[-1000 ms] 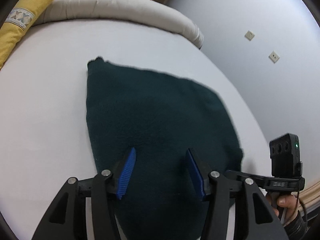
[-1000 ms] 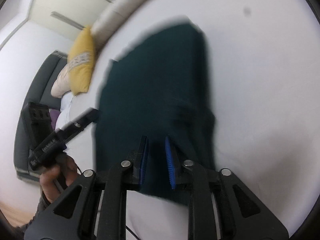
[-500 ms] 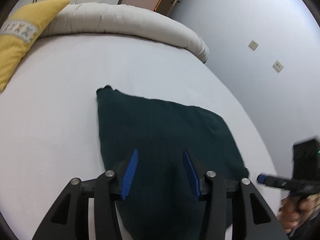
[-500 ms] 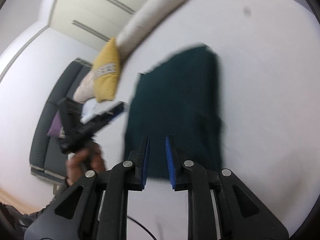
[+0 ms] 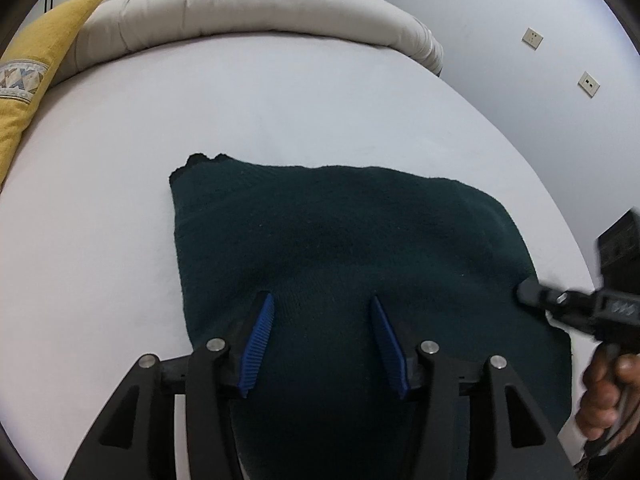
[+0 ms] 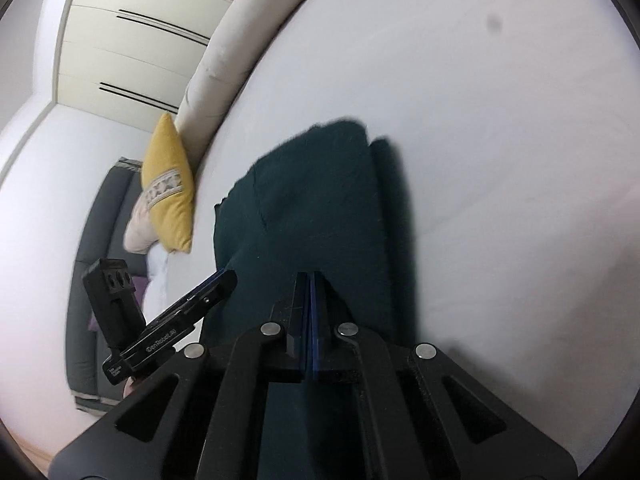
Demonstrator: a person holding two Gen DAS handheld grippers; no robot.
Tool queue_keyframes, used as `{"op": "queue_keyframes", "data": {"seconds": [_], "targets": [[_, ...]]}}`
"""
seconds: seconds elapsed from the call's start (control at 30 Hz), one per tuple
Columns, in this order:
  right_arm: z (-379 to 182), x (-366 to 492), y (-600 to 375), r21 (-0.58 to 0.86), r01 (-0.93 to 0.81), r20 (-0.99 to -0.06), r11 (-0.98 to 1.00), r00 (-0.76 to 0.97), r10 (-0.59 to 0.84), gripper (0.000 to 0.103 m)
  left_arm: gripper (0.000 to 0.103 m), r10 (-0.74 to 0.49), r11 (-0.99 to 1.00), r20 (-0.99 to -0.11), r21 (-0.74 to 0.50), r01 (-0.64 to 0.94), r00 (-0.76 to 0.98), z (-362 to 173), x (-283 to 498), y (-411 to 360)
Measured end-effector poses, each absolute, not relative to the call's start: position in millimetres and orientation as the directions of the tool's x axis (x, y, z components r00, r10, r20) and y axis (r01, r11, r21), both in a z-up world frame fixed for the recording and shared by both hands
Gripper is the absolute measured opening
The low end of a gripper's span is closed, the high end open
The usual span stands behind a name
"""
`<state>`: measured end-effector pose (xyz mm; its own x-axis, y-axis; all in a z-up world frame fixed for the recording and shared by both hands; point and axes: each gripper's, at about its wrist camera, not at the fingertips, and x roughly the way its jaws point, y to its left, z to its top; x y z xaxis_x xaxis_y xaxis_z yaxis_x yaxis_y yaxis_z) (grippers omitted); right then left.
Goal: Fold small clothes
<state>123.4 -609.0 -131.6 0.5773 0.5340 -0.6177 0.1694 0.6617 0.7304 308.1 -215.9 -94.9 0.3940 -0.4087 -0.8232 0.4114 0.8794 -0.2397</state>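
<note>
**Left wrist view, near to far**

1. We list the left gripper [image 5: 321, 298] at 6 o'clock. Its blue pads [image 5: 260, 332] stand spread and its jaws have just been opening. The cloth lies under the gap between them, and neither pad presses on it.
2. The dark green knitted garment [image 5: 340, 232] lies flat on the white bed sheet [image 5: 280, 112]. It runs from 6 o'clock up to the centre of the view, with a ragged corner at 10 o'clock.
3. The right gripper [image 5: 524, 292] is at 3 o'clock with its tip at the garment's right edge. A person's hand [image 5: 604, 396] holds its grip at 4 o'clock.
4. A rolled beige duvet [image 5: 248, 8] lies along the far rim of the bed at 12 o'clock.
5. A yellow cushion [image 5: 36, 64] with a patterned band is at 10 o'clock.
6. Two wall sockets [image 5: 532, 38] are at 2 o'clock.

**Right wrist view, near to far**

1. The right gripper's pads are pressed together at 6 o'clock and its jaws have just been closing. We cannot tell whether the cloth edge is caught between them.
2. The garment runs from the pads up towards the centre.
3. The left gripper shows at 8 o'clock, with its tip beside the garment's left edge.
4. A dark grey sofa [image 6: 86, 280] is at 9 o'clock.
5. A small dark spot [image 6: 495, 22] marks the sheet at 1 o'clock.
6. A cream wardrobe [image 6: 120, 48] is at 11 o'clock.
</note>
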Motion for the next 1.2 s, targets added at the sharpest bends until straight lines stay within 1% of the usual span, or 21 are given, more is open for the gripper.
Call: {"op": "queue_keyframes", "data": {"seconds": [0.03, 0.07, 0.13, 0.17, 0.23, 0.3, 0.37, 0.47, 0.5, 0.6, 0.67, 0.7, 0.77, 0.83, 0.9, 0.97, 1.03, 1.1, 1.2], "targets": [[-119.2, 127.9, -610.7, 0.708, 0.164, -0.631, 0.687, 0.584, 0.511, 0.008, 0.055, -0.416, 0.877, -0.818, -0.246, 0.412, 0.396, -96.0, 307.3, -214.0], [-107.2, 130.4, -608.7, 0.693, 0.144, -0.631, 0.706, 0.593, 0.499, 0.008, 0.055, -0.419, 0.877, -0.816, -0.250, 0.411, 0.397, -96.5, 306.1, -213.5], [-86.8, 139.9, -599.2, 0.690, 0.083, -0.616, 0.719, 0.589, 0.523, 0.008, 0.055, -0.412, 0.879, -0.819, -0.240, 0.413, 0.400, -96.0, 303.8, -214.9], [-78.8, 152.9, -592.8, 0.674, 0.071, -0.631, 0.735, 0.573, 0.523, 0.008, 0.055, -0.403, 0.880, -0.823, -0.229, 0.415, 0.401, -95.7, 303.7, -216.5], [-85.1, 179.4, -581.8, 0.644, 0.088, -0.679, 0.760, 0.523, 0.515, 0.009, 0.055, -0.389, 0.884, -0.829, -0.214, 0.415, 0.402, -96.0, 303.4, -218.1], [-99.1, 208.1, -574.2, 0.654, 0.147, -0.701, 0.742, 0.487, 0.521, 0.000, 0.056, -0.378, 0.887, -0.828, -0.196, 0.418, 0.414, -97.2, 302.1, -220.1], [-109.2, 220.1, -591.2, 0.676, 0.199, -0.687, 0.709, 0.517, 0.510, 0.000, 0.056, -0.367, 0.888, -0.827, -0.175, 0.426, 0.426, -97.8, 299.9, -220.7], [-115.1, 227.5, -607.1, 0.652, 0.223, -0.704, 0.725, 0.533, 0.469, 0.000, 0.056, -0.364, 0.888, -0.826, -0.168, 0.429, 0.430, -98.7, 299.4, -221.2], [-117.6, 226.4, -614.0, 0.643, 0.241, -0.711, 0.727, 0.540, 0.449, 0.000, 0.057, -0.361, 0.888, -0.826, -0.162, 0.431, 0.434, -98.6, 298.1, -221.1], [-122.5, 217.9, -630.8, 0.683, 0.268, -0.678, 0.680, 0.578, 0.453, 0.000, 0.057, -0.357, 0.888, -0.823, -0.153, 0.433, 0.442, -98.3, 294.0, -218.4], [-111.6, 203.1, -638.5, 0.656, 0.301, -0.689, 0.692, 0.612, 0.387, 0.001, 0.057, -0.356, 0.889, -0.822, -0.151, 0.433, 0.445, -98.5, 293.1, -217.6], [-107.6, 197.9, -637.3, 0.665, 0.296, -0.677, 0.686, 0.625, 0.388, 0.008, 0.057, -0.356, 0.889, -0.821, -0.150, 0.433, 0.446, -98.5, 292.3, -216.9], [-91.9, 183.4, -632.9, 0.684, 0.247, -0.648, 0.686, 0.637, 0.417, 0.008, 0.057, -0.358, 0.889, -0.820, -0.152, 0.432, 0.446, -99.2, 292.1, -216.1], [-74.7, 169.8, -617.9, 0.700, 0.161, -0.614, 0.696, 0.633, 0.472, 0.008, 0.057, -0.356, 0.890, -0.819, -0.151, 0.430, 0.450, -98.9, 291.2, -215.7], [-69.3, 158.7, -600.0, 0.717, 0.084, -0.589, 0.692, 0.604, 0.537, 0.008, 0.057, -0.353, 0.891, -0.819, -0.146, 0.430, 0.454, -98.8, 289.7, -215.5], [-78.3, 152.9, -585.6, 0.706, 0.066, -0.611, 0.705, 0.560, 0.559, 0.009, 0.057, -0.349, 0.891, -0.819, -0.141, 0.431, 0.455, -98.8, 290.6, -217.8], [-102.3, 145.8, -580.5, 0.675, 0.093, -0.664, 0.732, 0.510, 0.547, 0.008, 0.057, -0.345, 0.891, -0.819, -0.134, 0.433, 0.457, -98.5, 290.5, -219.0], [-112.0, 131.3, -587.4, 0.712, 0.064, -0.606, 0.699, 0.558, 0.567, 0.008, 0.057, -0.346, 0.891, -0.816, -0.131, 0.435, 0.462, -98.5, 290.0, -218.5], [-119.5, 101.6, -602.5, 0.754, 0.088, -0.564, 0.651, 0.595, 0.572, 0.007, 0.057, -0.352, 0.889, -0.813, -0.137, 0.437, 0.463, -98.3, 290.6, -216.7]]}}
